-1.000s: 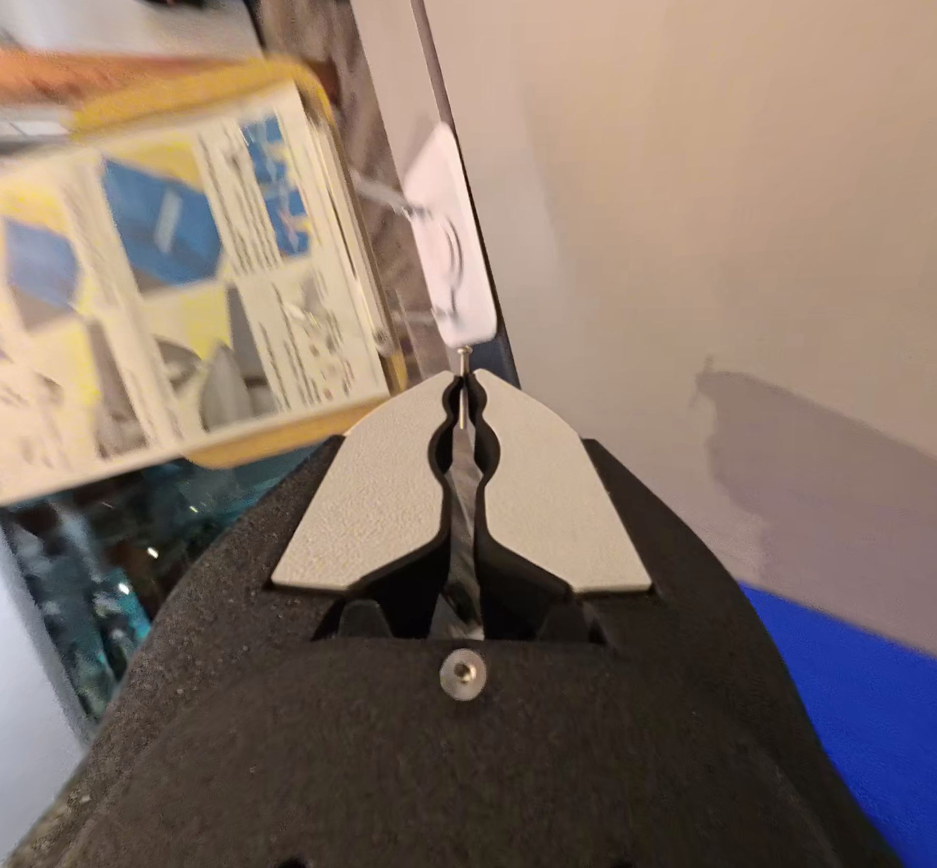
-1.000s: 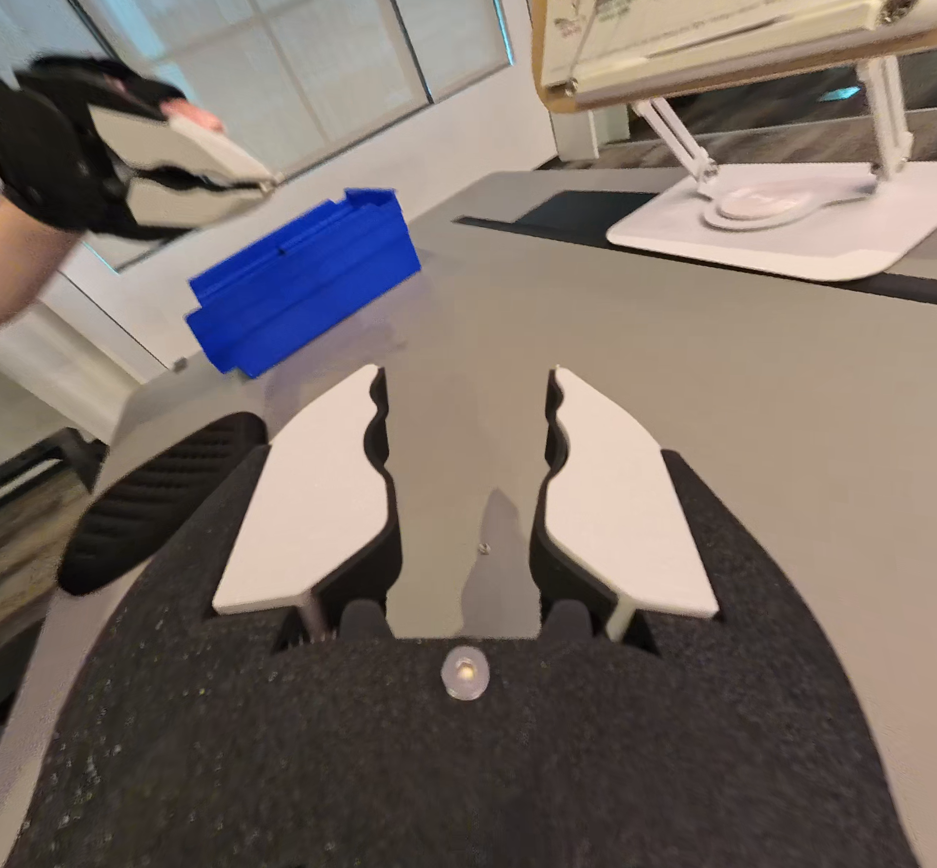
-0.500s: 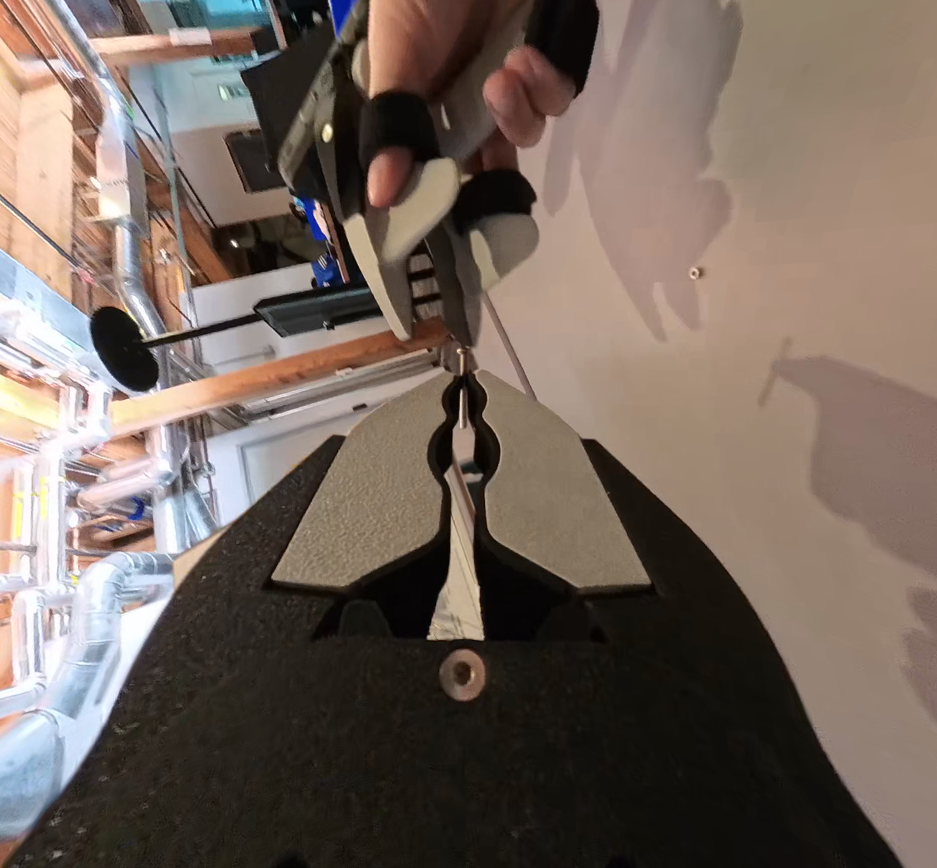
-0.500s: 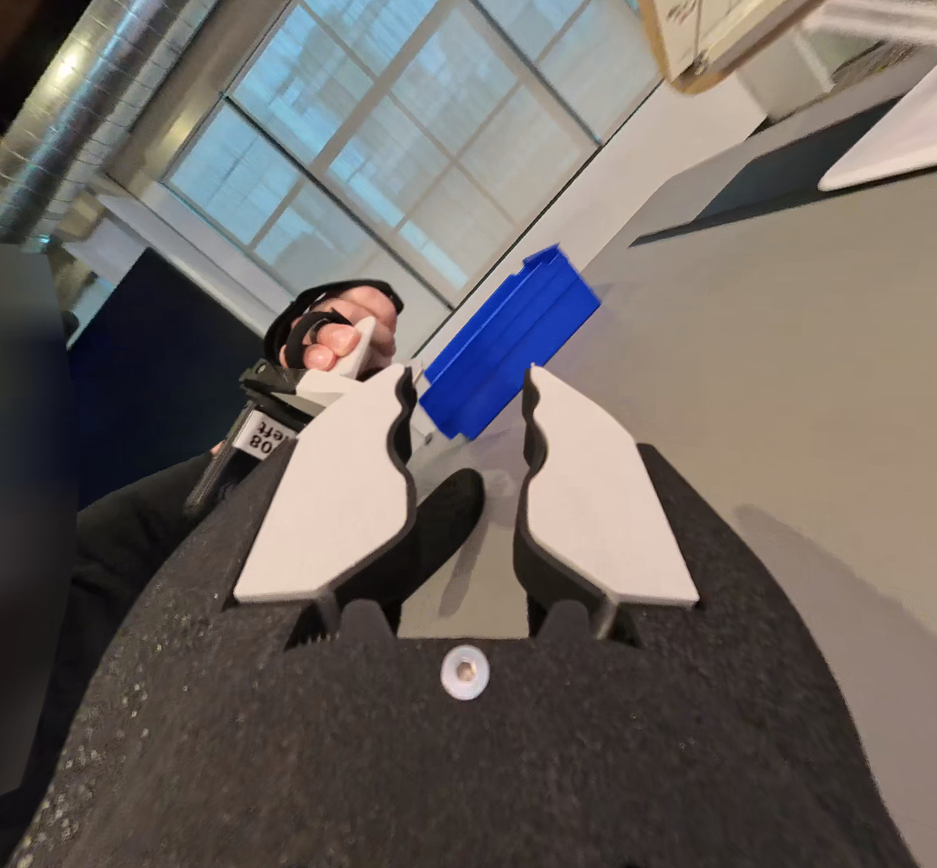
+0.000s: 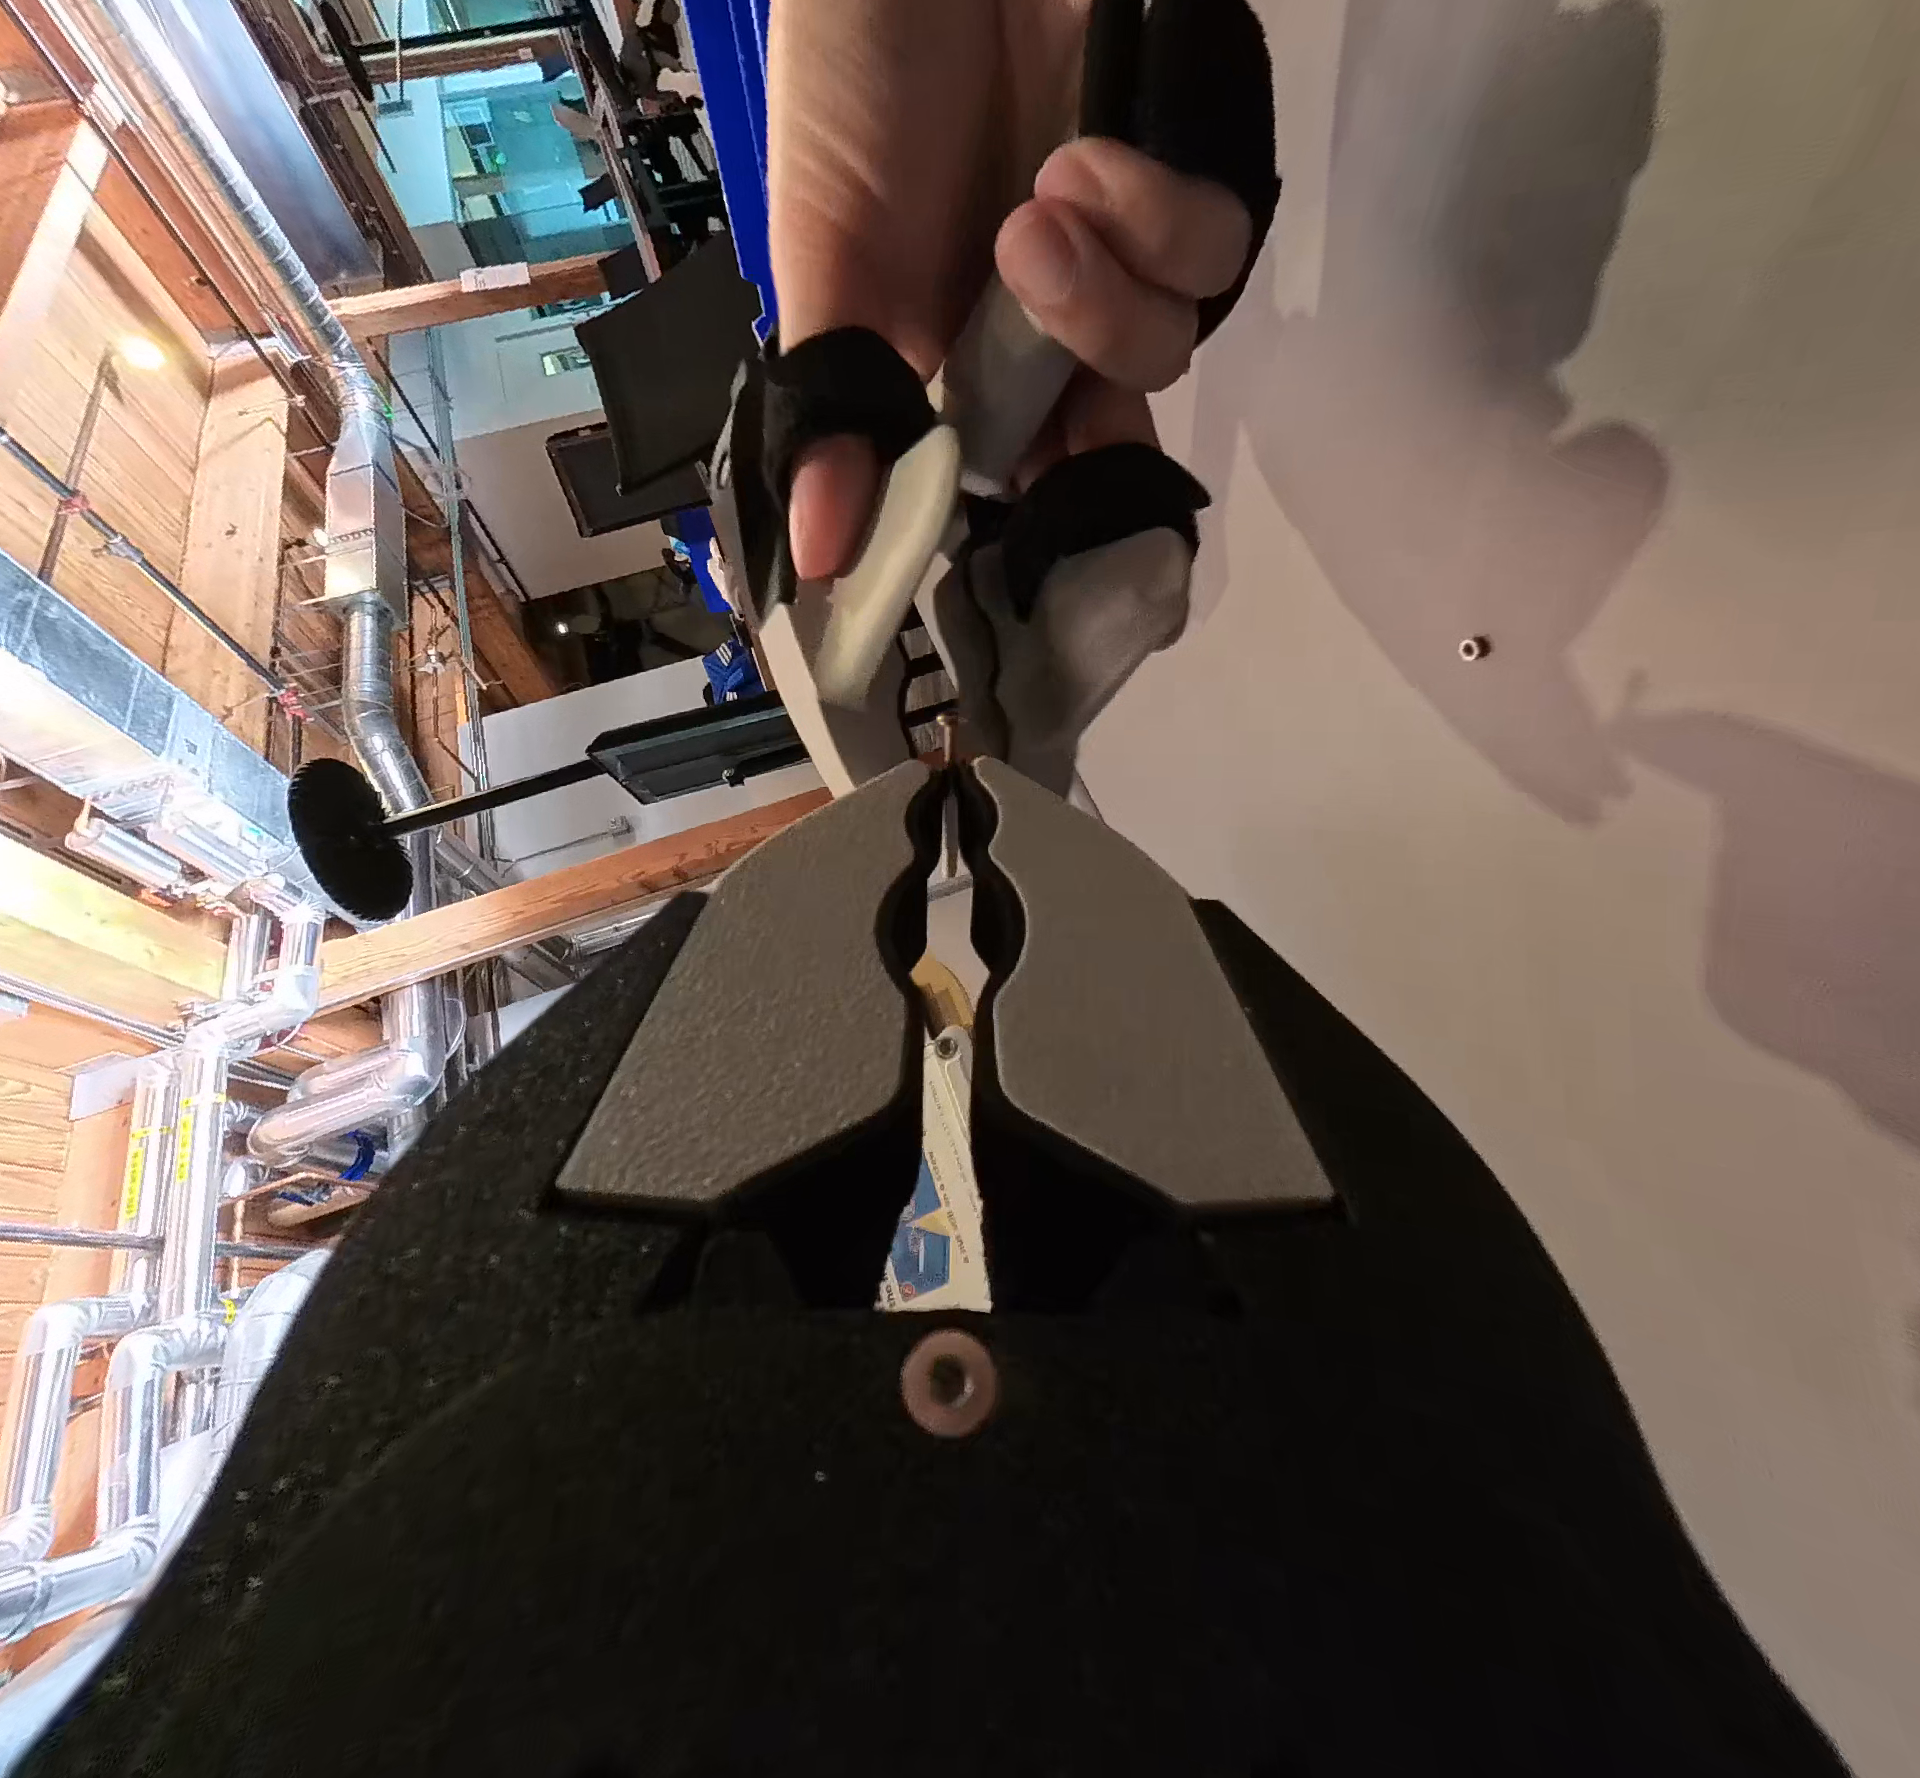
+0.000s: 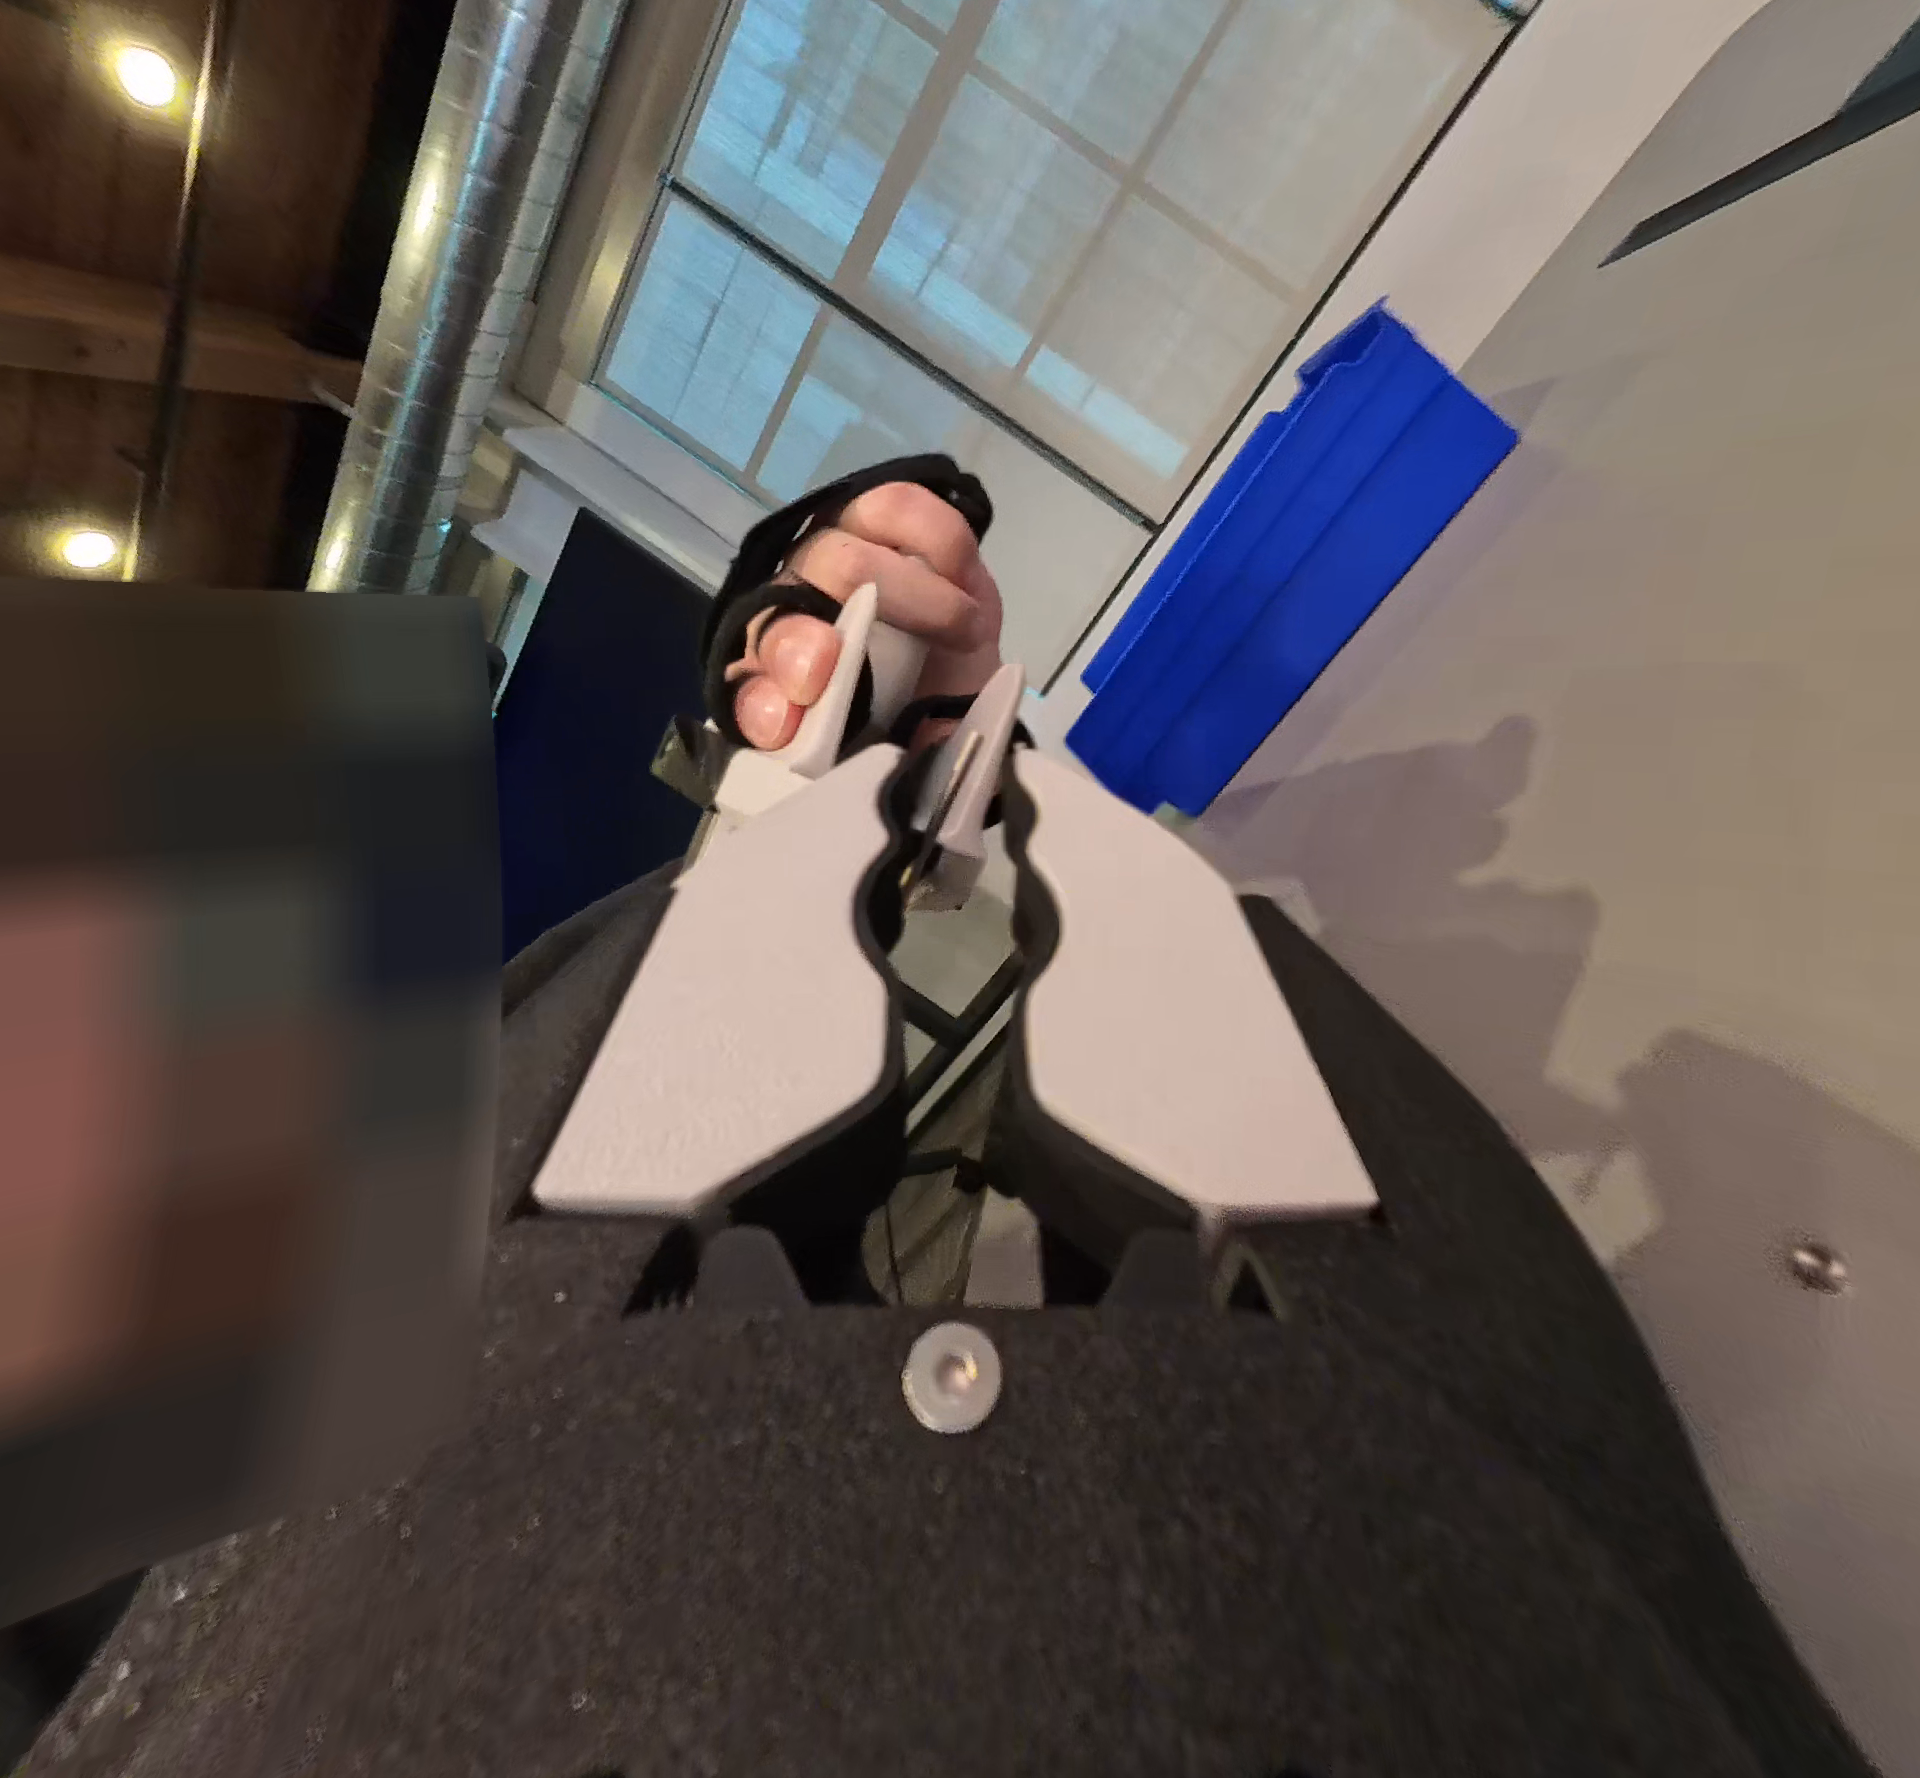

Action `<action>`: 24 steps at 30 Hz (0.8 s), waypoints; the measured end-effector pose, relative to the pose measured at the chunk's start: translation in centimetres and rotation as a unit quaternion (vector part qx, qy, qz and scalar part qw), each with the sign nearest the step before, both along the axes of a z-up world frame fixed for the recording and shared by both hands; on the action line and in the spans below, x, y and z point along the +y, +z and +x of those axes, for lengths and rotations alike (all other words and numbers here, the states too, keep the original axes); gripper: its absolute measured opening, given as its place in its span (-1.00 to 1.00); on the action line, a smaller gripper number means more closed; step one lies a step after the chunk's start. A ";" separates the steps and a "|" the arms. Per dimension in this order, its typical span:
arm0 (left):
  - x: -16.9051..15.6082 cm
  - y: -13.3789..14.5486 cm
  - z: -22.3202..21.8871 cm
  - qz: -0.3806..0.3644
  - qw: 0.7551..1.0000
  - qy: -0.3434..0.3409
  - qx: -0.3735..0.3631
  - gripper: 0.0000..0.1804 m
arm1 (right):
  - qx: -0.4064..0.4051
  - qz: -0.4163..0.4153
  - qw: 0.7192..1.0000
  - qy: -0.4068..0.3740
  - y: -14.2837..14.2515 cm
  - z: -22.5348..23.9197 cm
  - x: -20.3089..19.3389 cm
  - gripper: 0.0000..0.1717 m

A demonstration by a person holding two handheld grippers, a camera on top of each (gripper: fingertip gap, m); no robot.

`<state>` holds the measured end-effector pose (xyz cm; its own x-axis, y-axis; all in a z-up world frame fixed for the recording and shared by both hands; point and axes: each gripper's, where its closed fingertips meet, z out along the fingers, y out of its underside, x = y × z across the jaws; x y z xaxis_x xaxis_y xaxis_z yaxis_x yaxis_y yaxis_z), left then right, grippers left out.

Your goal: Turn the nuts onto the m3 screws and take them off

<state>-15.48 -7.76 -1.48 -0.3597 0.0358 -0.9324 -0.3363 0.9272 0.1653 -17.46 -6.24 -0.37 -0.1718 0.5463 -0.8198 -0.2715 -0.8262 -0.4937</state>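
My left gripper is shut on a thin metal screw whose head sticks out past the fingertips. The screw also shows in the right wrist view, lying along the left gripper's finger. My right gripper is held tip to tip against the left one. Its jaws are narrowed but still apart, with the screw's end and the left fingertips between them. In the left wrist view the right gripper's fingers stand on either side of the screw head without pressing on it.
A grey table lies to the right in both views. A small metal nut lies on it, and also shows in the right wrist view. A blue bin stands at the table's far edge. The hand holding the right gripper is close ahead. My two grippers' fingertips are within a few centimetres of each other.
The right gripper swung up off the table to meet the left gripper's tip, and its jaws narrowed from wide open. The left gripper kept hold of the screw and turned towards the right one.
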 end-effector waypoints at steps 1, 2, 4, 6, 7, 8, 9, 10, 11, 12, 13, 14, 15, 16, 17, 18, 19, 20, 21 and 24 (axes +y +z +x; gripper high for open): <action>-0.1 0.0 0.0 0.002 1.000 -0.003 -0.001 -0.98 | 0.005 0.003 1.000 0.011 0.2 -0.1 -0.3 -0.92; -0.2 0.1 0.0 0.005 1.000 -0.007 -0.004 -0.98 | 0.004 0.004 1.000 0.013 0.2 -0.1 -0.4 -0.94; -0.3 0.2 0.0 0.004 1.000 -0.009 -0.008 -0.98 | 0.011 0.008 1.000 0.016 0.4 -0.1 -0.5 -0.95; -0.3 0.5 0.0 0.001 1.000 -0.011 -0.026 -0.97 | 0.025 0.012 0.999 0.018 0.8 0.0 -0.6 -0.96; -0.4 0.6 0.0 -0.003 0.999 -0.010 -0.038 -0.96 | 0.030 0.015 0.999 0.020 1.0 0.0 -0.7 -0.96; -0.4 0.8 0.0 -0.012 0.999 -0.007 -0.053 -0.96 | 0.034 0.020 0.999 0.019 1.3 0.0 -0.8 -0.97; -0.4 1.0 0.0 -0.028 0.997 0.003 -0.067 -0.94 | 0.033 0.026 0.999 0.014 1.4 0.1 -0.7 -0.97; -0.3 1.1 0.0 -0.046 0.995 0.018 -0.082 -0.94 | 0.033 0.032 0.999 0.009 1.5 0.1 -0.7 -0.97; -0.3 1.3 0.0 -0.066 0.993 0.032 -0.098 -0.93 | 0.034 0.037 0.999 0.004 1.7 0.2 -0.7 -0.98; -0.3 1.4 0.0 -0.087 0.988 0.047 -0.115 -0.92 | 0.034 0.039 0.999 -0.003 1.7 0.4 -0.5 -0.97; -0.3 1.7 0.0 -0.111 0.983 0.058 -0.134 -0.91 | 0.030 0.041 0.999 -0.010 1.7 0.5 -0.4 -0.97; -0.4 2.1 0.0 -0.134 0.977 0.064 -0.154 -0.83 | 0.027 0.042 0.999 -0.013 1.6 0.6 -0.3 -0.97; -0.3 2.5 -0.1 -0.152 0.970 0.073 -0.173 -0.81 | 0.027 0.043 0.999 -0.015 1.6 0.7 -0.2 -0.98; -0.2 2.7 -0.2 -0.173 0.964 0.085 -0.181 -0.81 | 0.029 0.046 0.998 -0.018 1.7 0.8 -0.1 -0.98; 0.0 2.7 -0.3 -0.202 0.956 0.099 -0.191 -0.80 | 0.033 0.052 0.998 -0.022 1.8 1.0 -0.1 -0.98; 0.2 2.5 -0.5 -0.243 0.943 0.117 -0.195 -0.81 | 0.033 0.062 0.997 -0.026 2.0 1.2 -0.1 -0.98; 0.3 1.9 -0.6 -0.300 0.924 0.142 -0.192 -0.82 | 0.030 0.076 0.996 -0.031 2.2 1.4 -0.1 -0.98; 0.5 1.5 -0.6 -0.364 0.893 0.171 -0.201 -0.79 | 0.021 0.095 0.995 -0.039 2.3 1.5 -0.1 -0.98; 0.3 1.1 -0.6 -0.436 0.854 0.193 -0.208 -0.79 | 0.009 0.117 0.992 -0.049 2.4 1.6 -0.1 -0.98; -1.0 1.8 0.1 -0.634 0.708 0.201 -0.236 -0.76 | -0.010 0.181 0.981 -0.066 3.2 1.8 -0.7 -0.97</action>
